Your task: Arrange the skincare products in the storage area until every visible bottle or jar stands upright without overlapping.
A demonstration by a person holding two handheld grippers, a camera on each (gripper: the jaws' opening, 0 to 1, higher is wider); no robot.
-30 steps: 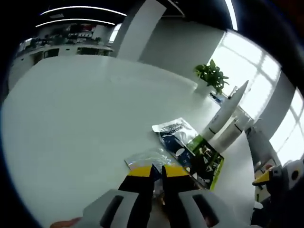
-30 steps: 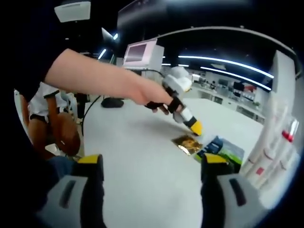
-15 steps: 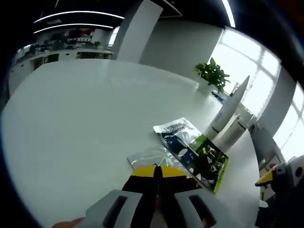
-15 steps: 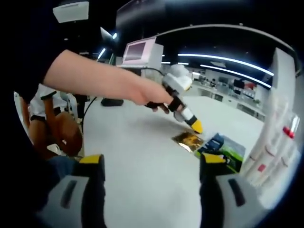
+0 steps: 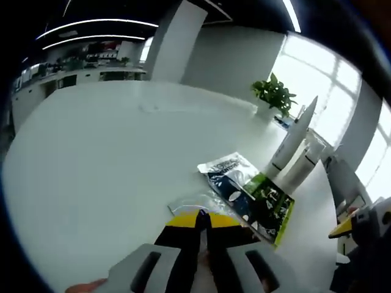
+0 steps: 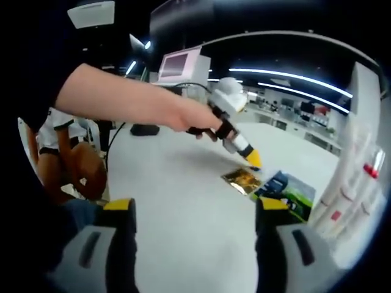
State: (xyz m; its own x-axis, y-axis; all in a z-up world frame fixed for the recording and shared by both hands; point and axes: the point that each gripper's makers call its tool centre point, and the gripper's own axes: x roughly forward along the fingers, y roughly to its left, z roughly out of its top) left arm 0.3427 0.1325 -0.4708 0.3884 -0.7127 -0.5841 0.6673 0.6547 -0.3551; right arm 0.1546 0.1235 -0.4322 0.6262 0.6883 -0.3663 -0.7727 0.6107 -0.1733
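The left gripper (image 5: 201, 218) has closed its jaws on the near edge of the foil sachet (image 6: 242, 180) and begun lifting, clearing it from the packets. The right gripper (image 6: 194, 210) waits wide apart; the bottles (image 5: 293, 155) stand upright far right.

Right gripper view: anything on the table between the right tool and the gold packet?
No, bare white table lies between the open right tool and the gold packet in the right gripper view.

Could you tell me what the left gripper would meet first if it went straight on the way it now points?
Probably the shiny foil sachet lying flat on the white table: the left gripper, jaws closed, has its yellow tips right at the sachet's near edge. Contact is unclear.
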